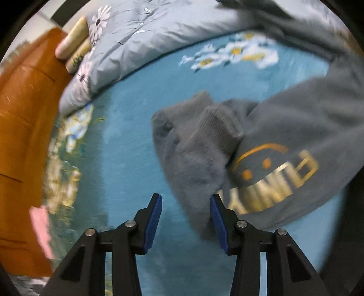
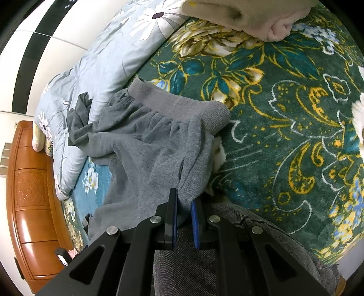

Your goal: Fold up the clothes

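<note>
A grey sweatshirt point(image 1: 284, 145) with yellow lettering and a ribbed cuff hangs in front of me over the blue floral bedspread point(image 1: 127, 141). My left gripper point(image 1: 186, 200) is open, and the sweatshirt's lower fold sits just by its right finger; the view is blurred. In the right wrist view the same grey sweatshirt point(image 2: 154, 148) lies bunched on the bed with its ribbed hem toward the back. My right gripper point(image 2: 184, 202) is shut on an edge of the grey fabric.
A grey floral quilt point(image 1: 141, 38) lies along the far side of the bed, also in the right wrist view point(image 2: 95, 68). An orange wooden headboard point(image 2: 31, 200) stands at left. A green patterned blanket point(image 2: 284, 109) and a folded beige-pink garment point(image 2: 250, 16) lie at right.
</note>
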A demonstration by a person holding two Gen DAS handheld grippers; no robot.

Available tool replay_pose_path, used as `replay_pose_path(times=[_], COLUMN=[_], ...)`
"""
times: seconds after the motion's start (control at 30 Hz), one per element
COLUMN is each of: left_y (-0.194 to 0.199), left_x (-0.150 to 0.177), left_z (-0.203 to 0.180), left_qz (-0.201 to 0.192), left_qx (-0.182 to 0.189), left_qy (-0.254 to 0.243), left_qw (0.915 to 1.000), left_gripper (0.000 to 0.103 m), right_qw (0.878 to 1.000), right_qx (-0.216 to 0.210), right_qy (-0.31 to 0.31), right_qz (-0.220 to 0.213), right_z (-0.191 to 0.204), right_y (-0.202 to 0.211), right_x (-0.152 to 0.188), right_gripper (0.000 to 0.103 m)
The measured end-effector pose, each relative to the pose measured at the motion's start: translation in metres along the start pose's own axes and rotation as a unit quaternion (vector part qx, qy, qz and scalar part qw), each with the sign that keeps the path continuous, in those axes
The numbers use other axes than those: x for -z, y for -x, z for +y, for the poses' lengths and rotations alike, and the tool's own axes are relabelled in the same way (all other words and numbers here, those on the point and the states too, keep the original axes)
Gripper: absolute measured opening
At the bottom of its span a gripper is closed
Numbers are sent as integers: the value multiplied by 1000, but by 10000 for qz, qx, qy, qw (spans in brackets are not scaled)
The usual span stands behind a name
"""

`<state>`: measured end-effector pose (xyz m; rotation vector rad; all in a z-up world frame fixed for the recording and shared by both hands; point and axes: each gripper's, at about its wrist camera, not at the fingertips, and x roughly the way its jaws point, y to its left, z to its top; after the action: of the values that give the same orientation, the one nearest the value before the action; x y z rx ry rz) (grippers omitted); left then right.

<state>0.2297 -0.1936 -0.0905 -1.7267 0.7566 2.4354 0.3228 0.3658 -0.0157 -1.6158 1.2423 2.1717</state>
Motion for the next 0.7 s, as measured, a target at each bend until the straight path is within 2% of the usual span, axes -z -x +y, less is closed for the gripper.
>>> replay_pose_path(times=[0.03, 0.13, 0.23, 0.3, 0.33, 0.37, 0.4, 0.43, 0.47, 0.5, 0.53, 0.57, 0.63, 0.7], left_y=[-3, -5, -1, 8, 5, 2, -1, -4, -7, -10, -13, -16, -22, -28], left_x=[1, -9, -25, -29, -17, -4, 9, 22, 35, 48, 60, 73, 99, 118], left_z=[-2, -9, -9, 7, 23, 39, 55, 72, 88, 104, 121, 137, 168, 175], left_qz=[17, -131, -287, -500, -490, -479, -465, -450, -434, -415, -395, -374, -323, -227], left_qx=[-140, -206, -525, -355, -152, 51, 254, 456, 656, 853, 1048, 1238, 1579, 1546], left_qy=[-91, -117, -88, 420, 1005, 1586, 2162, 2729, 3285, 3829, 4359, 4871, 5810, 6030], left_qw=[9999, 9996, 9982, 9972, 9936, 9862, 9749, 9599, 9412, 9189, 8930, 8637, 7978, 7823], left_gripper=[48, 48, 48, 47, 40, 26, 16, 12, 8, 8, 8, 8, 3, 2], right_qw=[10000, 10000, 10000, 10000, 10000, 10000, 10000, 10000, 10000, 10000, 10000, 10000, 9999, 9998], right_qx=[2, 3, 3, 6, 9, 11, 13, 12, 11, 10, -4, -24, -72, -180], right_qy=[0, -7, -17, -19, -14, -9, -6, -5, -8, -19, -29, -42, -72, -121], right_qz=[1, 6, 6, 8, 9, 10, 11, 12, 13, 14, 14, 15, 24, 22], right_z=[0, 0, 0, 1, 1, 1, 1, 1, 1, 1, 1, 0, -2, -4], right_y=[0, 0, 1, 1, 1, 1, 1, 1, 1, 1, 1, 1, 0, -1], right_x=[0, -1, -1, -1, -1, -1, -1, -2, -1, -1, -1, -1, -1, -2], right_gripper=[12, 12, 12, 12, 12, 12, 12, 12, 12, 12, 12, 12, 12, 13])
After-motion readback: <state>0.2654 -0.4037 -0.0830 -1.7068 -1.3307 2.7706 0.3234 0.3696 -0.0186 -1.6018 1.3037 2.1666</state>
